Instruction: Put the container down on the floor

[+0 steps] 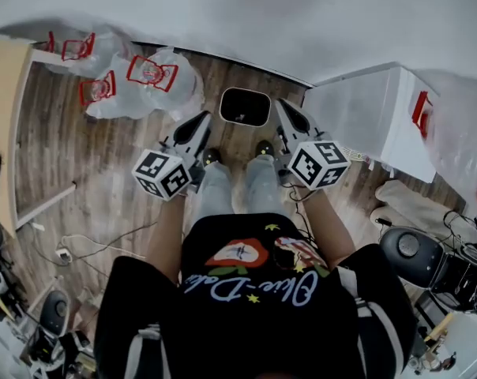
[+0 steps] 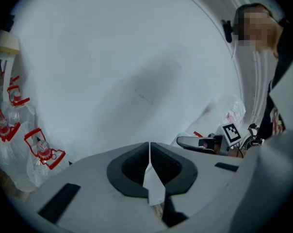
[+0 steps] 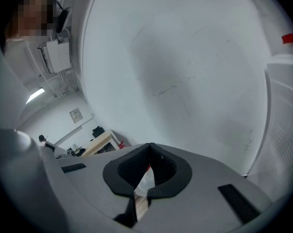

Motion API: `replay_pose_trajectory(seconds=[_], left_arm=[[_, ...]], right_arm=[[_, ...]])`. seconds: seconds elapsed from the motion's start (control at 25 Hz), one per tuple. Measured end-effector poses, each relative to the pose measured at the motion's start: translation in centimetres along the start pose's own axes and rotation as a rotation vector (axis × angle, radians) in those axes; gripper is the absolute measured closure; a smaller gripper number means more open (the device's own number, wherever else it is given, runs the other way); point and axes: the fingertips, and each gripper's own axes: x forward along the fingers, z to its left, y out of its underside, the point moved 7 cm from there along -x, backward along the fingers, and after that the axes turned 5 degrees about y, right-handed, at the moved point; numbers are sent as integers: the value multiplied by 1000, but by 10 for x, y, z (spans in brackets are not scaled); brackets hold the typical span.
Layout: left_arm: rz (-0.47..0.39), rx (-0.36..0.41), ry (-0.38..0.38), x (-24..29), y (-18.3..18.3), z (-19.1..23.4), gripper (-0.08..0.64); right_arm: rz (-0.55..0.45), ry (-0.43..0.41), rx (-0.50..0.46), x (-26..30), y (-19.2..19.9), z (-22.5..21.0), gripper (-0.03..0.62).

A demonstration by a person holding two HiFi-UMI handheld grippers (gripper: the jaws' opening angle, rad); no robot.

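Observation:
The container (image 1: 245,106) is a dark rounded rectangular tub with a pale rim. It rests on the wooden floor next to the white wall, just ahead of my shoes. My left gripper (image 1: 200,119) hovers above the floor to the tub's left, shut and empty. My right gripper (image 1: 283,106) hovers to its right, also shut and empty. Neither touches the tub. In the left gripper view the jaws (image 2: 149,147) meet edge to edge, facing the wall, and the right gripper (image 2: 204,142) shows off to the side. In the right gripper view the jaws (image 3: 149,150) are likewise pressed together.
Clear plastic bags with red print (image 1: 144,77) lie on the floor at the left. A white cabinet (image 1: 373,117) stands at the right of the tub. A wooden table edge (image 1: 1,93) is at far left. Cables (image 1: 88,243) and black gear (image 1: 412,251) lie around my legs.

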Motion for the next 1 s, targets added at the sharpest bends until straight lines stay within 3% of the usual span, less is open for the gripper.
replay_pose_trajectory(seconds=[0.2, 0.48, 0.68, 1.0], left_arm=[[5, 77, 3, -8, -25, -21, 549], [-64, 205, -8, -16, -61, -55, 549], [-98, 237, -14, -24, -73, -72, 549], [-138, 300, 20, -24, -92, -99, 549]], right_arm=[[-41, -22, -67, -10, -26, 19, 594], [-95, -77, -140, -17, -56, 40, 594], [-125, -106, -221, -34, -71, 57, 594], [-207, -122, -206, -56, -86, 71, 594]])
